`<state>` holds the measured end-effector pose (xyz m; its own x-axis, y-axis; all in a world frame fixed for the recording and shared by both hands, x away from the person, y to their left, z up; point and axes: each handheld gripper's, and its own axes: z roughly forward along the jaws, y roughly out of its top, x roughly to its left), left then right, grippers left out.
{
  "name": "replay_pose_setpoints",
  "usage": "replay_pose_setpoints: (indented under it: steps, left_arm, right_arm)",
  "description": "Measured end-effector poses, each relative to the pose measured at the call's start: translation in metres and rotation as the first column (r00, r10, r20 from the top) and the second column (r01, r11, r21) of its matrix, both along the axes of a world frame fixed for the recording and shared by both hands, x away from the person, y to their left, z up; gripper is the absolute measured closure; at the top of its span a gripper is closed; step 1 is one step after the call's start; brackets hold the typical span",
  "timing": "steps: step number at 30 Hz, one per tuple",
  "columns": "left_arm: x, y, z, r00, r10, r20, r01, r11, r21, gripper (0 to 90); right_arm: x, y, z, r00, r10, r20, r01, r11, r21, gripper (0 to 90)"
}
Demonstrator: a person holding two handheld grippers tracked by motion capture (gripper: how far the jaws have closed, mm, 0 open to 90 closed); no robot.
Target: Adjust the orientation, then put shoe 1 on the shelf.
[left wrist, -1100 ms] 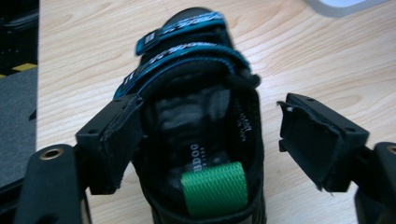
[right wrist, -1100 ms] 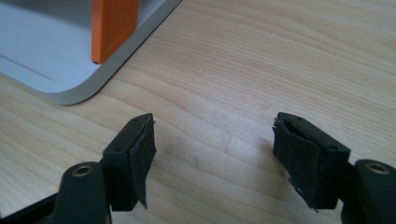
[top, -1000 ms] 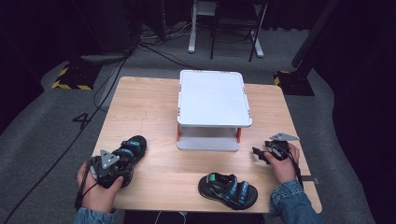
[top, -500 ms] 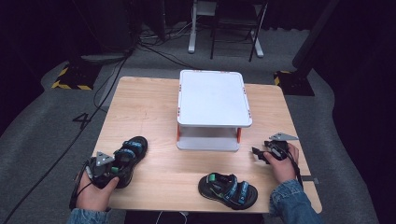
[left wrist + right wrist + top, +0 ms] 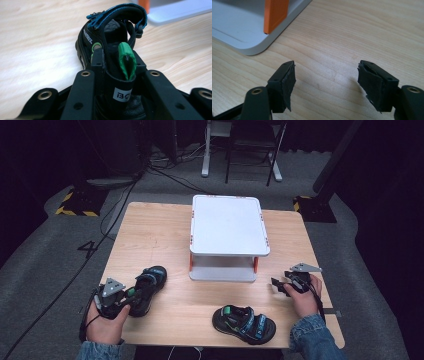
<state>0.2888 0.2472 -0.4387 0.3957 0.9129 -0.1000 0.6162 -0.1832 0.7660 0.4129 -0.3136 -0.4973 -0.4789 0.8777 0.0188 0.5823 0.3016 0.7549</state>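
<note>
A black sandal with blue straps (image 5: 149,282) lies at the table's front left. My left gripper (image 5: 131,294) is at its heel. In the left gripper view my left gripper (image 5: 117,62) has just been closing, and its jaws now pinch the sandal's (image 5: 112,27) black heel strap (image 5: 120,85) beside a green pull tab (image 5: 127,60). A matching second sandal (image 5: 243,323) lies near the front edge, right of centre. My right gripper (image 5: 276,286) rests at the right and is open, and in its own view my right gripper (image 5: 327,80) has bare wood between the pads.
A white two-tier shelf (image 5: 228,225) with orange legs (image 5: 275,13) stands mid-table, and its lower tray corner (image 5: 239,32) is close ahead of the right gripper. Chairs and cables sit on the dark floor beyond the table.
The left gripper's jaws have shut on the sandal's heel strap, and the left hand has shifted slightly. The right hand and the second sandal have not moved.
</note>
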Motion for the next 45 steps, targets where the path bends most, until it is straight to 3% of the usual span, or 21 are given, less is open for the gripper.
replay_pose_setpoints:
  steps: [1,2,5,7,12,20,25,27,32,36,38,45]
  left_arm:
    - [0.0,0.0,0.0,1.0,0.0,0.0,0.0,1.0,0.0,72.7]
    - [0.001,-0.004,0.002,0.9998,-0.011,0.017,0.011,0.9999,-0.005,72.9]
    - [0.003,-0.014,0.007,0.9982,-0.036,0.047,0.037,0.999,-0.025,73.1]
    - [0.008,-0.025,0.011,0.9949,-0.064,0.078,0.067,0.9968,-0.043,73.0]
    - [0.017,-0.044,0.016,0.988,-0.111,0.107,0.117,0.9918,-0.051,73.1]
    - [0.035,-0.077,0.017,0.9753,-0.192,0.11,0.199,0.9779,-0.063,73.0]
    - [0.044,-0.088,0.015,0.9702,-0.211,0.119,0.22,0.9726,-0.073,73.0]
    - [0.049,-0.094,0.015,0.9686,-0.222,0.112,0.233,0.9675,-0.098,73.3]
    - [0.058,-0.112,0.015,0.9604,-0.245,0.132,0.258,0.9621,-0.088,73.2]
    - [0.069,-0.125,0.01,0.9587,-0.251,0.135,0.262,0.9626,-0.07,73.2]
    - [0.078,-0.133,0.006,0.9588,-0.242,0.149,0.252,0.9663,-0.051,73.2]
    - [0.098,-0.149,0.001,0.9584,-0.222,0.179,0.234,0.9709,-0.049,73.1]
  right_arm:
    - [0.0,0.0,0.0,1.0,0.0,0.0,0.0,1.0,0.0,31.3]
    - [-0.003,0.0,0.004,0.9995,0.002,0.03,-0.002,1.0,-0.008,31.3]
    - [-0.005,0.0,0.006,0.9992,-0.002,0.039,0.002,1.0,-0.004,31.3]
    - [-0.01,-0.003,0.007,0.9988,-0.007,0.049,0.007,1.0,-0.002,31.3]
    - [-0.018,-0.008,0.009,0.998,-0.017,0.06,0.017,1.0,0.002,31.3]
    - [-0.033,-0.011,0.014,0.9961,-0.03,0.083,0.03,1.0,0.006,31.3]
    - [-0.04,-0.013,0.013,0.9961,-0.031,0.083,0.031,0.999,-0.007,31.3]
    - [-0.042,-0.013,0.013,0.996,-0.032,0.083,0.033,0.999,-0.01,31.3]
    - [-0.052,-0.019,0.013,0.9952,-0.049,0.084,0.051,0.999,-0.012,31.3]
    - [-0.057,-0.024,0.012,0.995,-0.061,0.079,0.063,0.998,-0.016,31.4]
    - [-0.06,-0.025,0.012,0.9945,-0.066,0.082,0.067,0.998,-0.017,31.3]
    - [-0.068,-0.028,0.009,0.9943,-0.075,0.076,0.077,0.997,-0.027,31.3]
